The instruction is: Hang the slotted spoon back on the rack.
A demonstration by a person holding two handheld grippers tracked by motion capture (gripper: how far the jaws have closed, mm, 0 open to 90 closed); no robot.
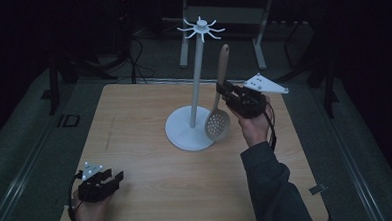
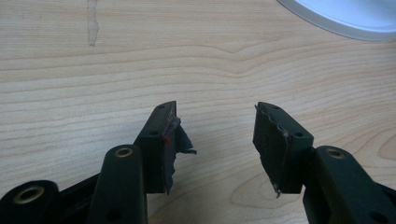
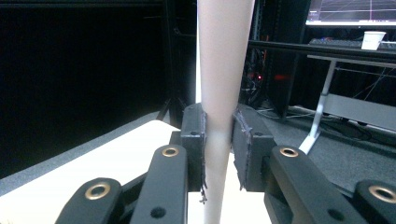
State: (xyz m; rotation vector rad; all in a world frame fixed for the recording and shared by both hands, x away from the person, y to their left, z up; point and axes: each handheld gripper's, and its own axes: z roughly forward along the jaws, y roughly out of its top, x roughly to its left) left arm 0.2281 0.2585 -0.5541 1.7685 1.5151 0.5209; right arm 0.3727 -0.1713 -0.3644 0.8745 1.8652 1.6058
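A slotted spoon (image 1: 218, 120) with a pale wooden handle hangs upright, bowl down, just right of the white hook stand (image 1: 197, 65). My right gripper (image 1: 224, 91) is shut on the spoon's handle (image 3: 219, 112), which rises between the two pads in the right gripper view. The stand has a round base (image 1: 182, 131), a thin pole and a ring of hooks (image 1: 201, 28) at its top. My left gripper (image 1: 109, 178) rests near the table's front left corner, open, with bare wood between its pads (image 2: 273, 140).
The wooden table (image 1: 145, 142) stands on a dark floor. Behind it are desk legs (image 1: 183, 46) and cables. An edge of the stand's white base (image 2: 345, 18) shows at the top right of the left gripper view.
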